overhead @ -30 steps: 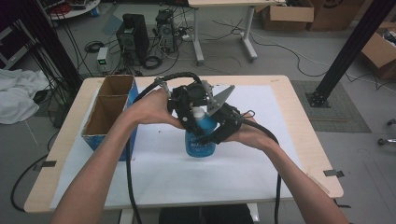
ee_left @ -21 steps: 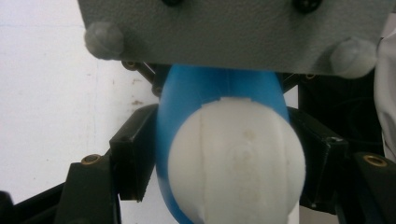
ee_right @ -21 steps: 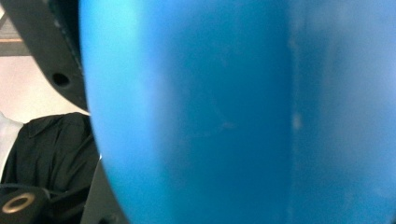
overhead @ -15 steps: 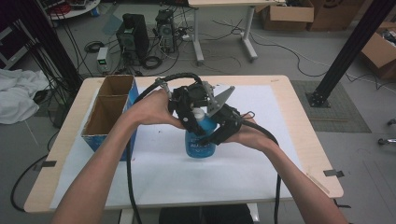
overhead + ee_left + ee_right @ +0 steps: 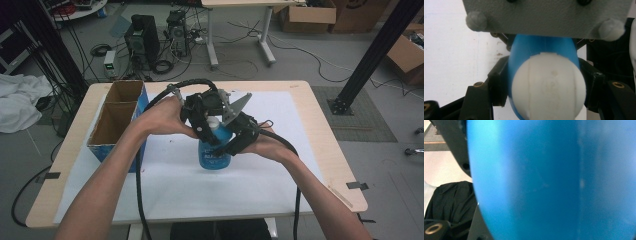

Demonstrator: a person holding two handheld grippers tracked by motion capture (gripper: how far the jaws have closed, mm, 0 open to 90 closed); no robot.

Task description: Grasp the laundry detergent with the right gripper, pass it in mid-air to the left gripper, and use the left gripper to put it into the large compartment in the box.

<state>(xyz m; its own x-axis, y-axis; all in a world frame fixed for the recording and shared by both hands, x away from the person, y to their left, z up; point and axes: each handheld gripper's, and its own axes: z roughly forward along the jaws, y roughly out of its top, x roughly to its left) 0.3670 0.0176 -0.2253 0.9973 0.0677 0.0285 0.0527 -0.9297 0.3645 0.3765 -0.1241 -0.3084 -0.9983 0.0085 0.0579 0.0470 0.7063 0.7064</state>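
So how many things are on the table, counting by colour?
Blue bottle with white cap: 1
Blue and brown cardboard box: 1
White mat: 1
Total: 3

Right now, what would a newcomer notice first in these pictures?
A blue bottle with a white cap stands mid-table on the white mat, both grippers around it. The left gripper closes on the cap while the right gripper clamps the blue body. An open cardboard box sits at the table's left edge.
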